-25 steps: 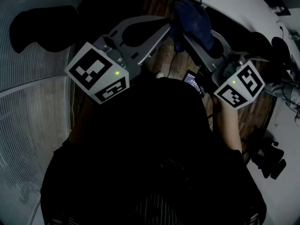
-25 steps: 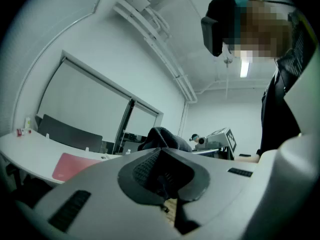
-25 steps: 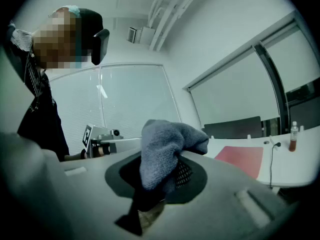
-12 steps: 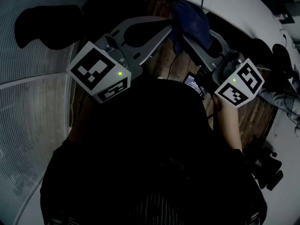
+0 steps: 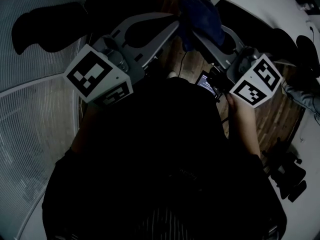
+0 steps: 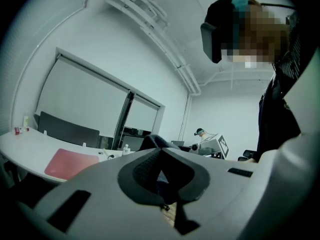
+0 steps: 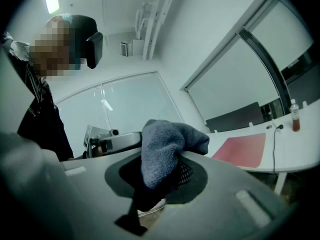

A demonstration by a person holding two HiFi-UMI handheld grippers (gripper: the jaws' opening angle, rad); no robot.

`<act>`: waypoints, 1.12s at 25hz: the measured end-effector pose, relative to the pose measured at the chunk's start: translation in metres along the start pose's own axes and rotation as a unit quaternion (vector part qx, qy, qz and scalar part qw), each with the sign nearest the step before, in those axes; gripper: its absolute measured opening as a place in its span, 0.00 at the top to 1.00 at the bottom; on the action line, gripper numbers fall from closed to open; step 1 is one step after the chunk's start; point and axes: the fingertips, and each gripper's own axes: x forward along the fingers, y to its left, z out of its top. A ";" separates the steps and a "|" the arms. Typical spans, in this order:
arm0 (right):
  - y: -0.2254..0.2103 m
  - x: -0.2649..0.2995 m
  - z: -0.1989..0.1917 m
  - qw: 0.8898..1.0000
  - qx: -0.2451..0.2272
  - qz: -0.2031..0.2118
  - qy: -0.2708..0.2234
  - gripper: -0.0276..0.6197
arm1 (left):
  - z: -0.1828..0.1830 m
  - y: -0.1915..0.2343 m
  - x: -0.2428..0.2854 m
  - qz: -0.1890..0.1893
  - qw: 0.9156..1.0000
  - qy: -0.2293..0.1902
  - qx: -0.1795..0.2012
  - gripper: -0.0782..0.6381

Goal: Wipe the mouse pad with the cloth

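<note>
A dark blue cloth (image 5: 202,19) hangs bunched between both grippers, held up in front of the person's chest. My right gripper (image 5: 196,34) is shut on the cloth (image 7: 165,144), which bulges over its tips (image 7: 174,155). My left gripper (image 5: 177,26) meets the same cloth from the left; its jaws (image 6: 160,151) are closed, with cloth (image 6: 151,141) showing above the tips and dark in the gap below them. A flat pink-red pad (image 7: 240,149) lies on the white desk (image 6: 30,151), some way off from both grippers.
The curved white desk (image 5: 280,9) runs along the top right, with black gear (image 5: 287,166) at its right end. Wooden floor (image 5: 175,59) and a small lit screen (image 5: 205,84) lie below the grippers. A bottle (image 7: 295,116) and a dark chair (image 7: 235,119) stand by the desk.
Both grippers and the cloth have drifted slightly upward in the head view, still joined at the cloth. The red pad's edge has slid out of the top of the picture.
</note>
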 end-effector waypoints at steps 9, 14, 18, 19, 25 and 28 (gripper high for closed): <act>-0.011 -0.012 -0.012 0.999 0.029 -0.026 -0.022 0.83 | -0.011 -0.006 0.001 -0.022 0.999 0.025 0.003 0.88; -0.022 -0.024 -0.002 0.998 0.002 -0.045 -0.037 0.83 | -0.018 -0.010 0.018 -0.048 0.998 0.036 0.015 0.88; -0.051 -0.041 -0.005 0.996 0.001 -0.078 -0.041 0.83 | -0.031 -0.007 0.058 -0.079 0.996 0.046 0.005 0.88; -0.058 -0.046 -0.001 0.995 0.000 -0.088 -0.040 0.83 | -0.028 -0.006 0.070 -0.093 0.995 0.048 0.003 0.88; -0.096 -0.051 0.032 0.987 -0.014 -0.158 -0.037 0.83 | 0.005 0.025 0.114 -0.135 0.990 0.031 0.010 0.88; -0.111 -0.040 0.048 0.981 -0.020 -0.187 -0.037 0.83 | 0.016 0.045 0.122 -0.159 0.987 0.022 0.006 0.88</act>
